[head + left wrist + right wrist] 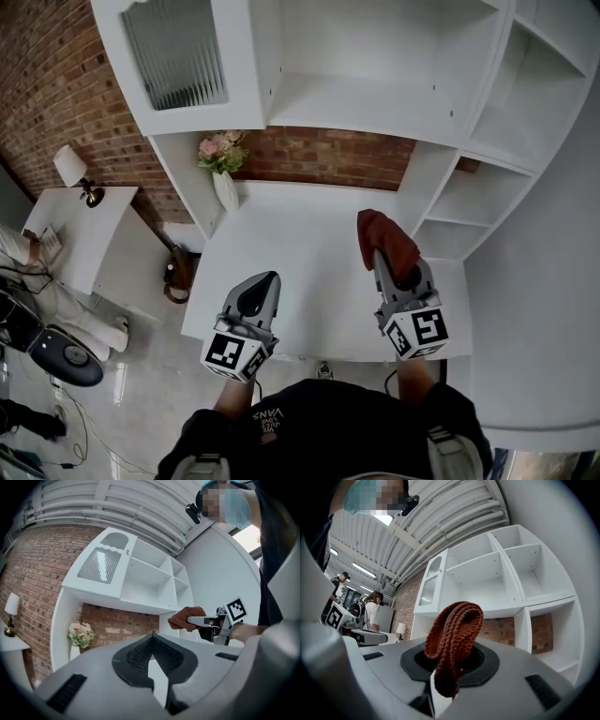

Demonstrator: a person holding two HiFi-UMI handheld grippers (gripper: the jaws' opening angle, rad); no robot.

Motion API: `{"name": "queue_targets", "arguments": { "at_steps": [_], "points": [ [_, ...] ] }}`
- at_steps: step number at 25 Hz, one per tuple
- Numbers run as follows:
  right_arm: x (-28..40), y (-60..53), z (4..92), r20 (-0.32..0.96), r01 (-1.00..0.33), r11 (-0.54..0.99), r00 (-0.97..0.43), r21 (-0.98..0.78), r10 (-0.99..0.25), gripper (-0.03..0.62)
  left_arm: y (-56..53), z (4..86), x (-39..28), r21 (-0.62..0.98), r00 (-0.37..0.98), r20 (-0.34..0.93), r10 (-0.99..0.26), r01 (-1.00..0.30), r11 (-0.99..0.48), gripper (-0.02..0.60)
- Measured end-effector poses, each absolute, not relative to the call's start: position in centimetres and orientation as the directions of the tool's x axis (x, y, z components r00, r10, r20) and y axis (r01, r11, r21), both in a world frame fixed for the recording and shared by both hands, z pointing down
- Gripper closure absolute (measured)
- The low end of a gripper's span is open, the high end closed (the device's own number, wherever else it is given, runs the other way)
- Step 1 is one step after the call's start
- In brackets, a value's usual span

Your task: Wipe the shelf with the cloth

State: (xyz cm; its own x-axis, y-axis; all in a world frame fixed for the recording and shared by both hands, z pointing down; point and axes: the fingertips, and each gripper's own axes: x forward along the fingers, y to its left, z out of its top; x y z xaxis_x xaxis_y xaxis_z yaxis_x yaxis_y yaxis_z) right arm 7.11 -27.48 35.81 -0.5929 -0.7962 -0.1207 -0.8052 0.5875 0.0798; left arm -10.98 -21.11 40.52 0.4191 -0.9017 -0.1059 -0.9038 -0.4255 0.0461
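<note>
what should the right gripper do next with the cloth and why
Probably lower the right gripper until the cloth touches the white shelf surface. The cloth is clamped in its jaws, but in the left gripper view it looks held clear of the surface.

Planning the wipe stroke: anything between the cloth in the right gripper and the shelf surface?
Nothing visible. The cloth, clamped in the right gripper, is held over a bare part of the white shelf surface. The only thing on it, a vase of flowers, stands at the back left corner.
</note>
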Motion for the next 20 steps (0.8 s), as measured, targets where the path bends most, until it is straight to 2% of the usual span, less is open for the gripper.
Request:
{"name": "queue_targets", "arguments": {
  "at_steps": [13, 20],
  "points": [
    [6.9, -35.6, 28.1, -0.224, -0.739, 0.625, -0.673, 0.25, -0.705, 0.503, -28.7, 39.9, -8.7, 0.038, 0.398, -0.113, -0.911, -0.914, -0.404, 0.575],
    [3.2, -37.6, 23.7, -0.249, -0.724, 0.601, -0.685, 0.338, -0.685, 0.503, -30.8, 38.6, -9.8, 0.03, 0.476, -0.131, -0.87, -0.875, -0.483, 0.575]
  ]
}}
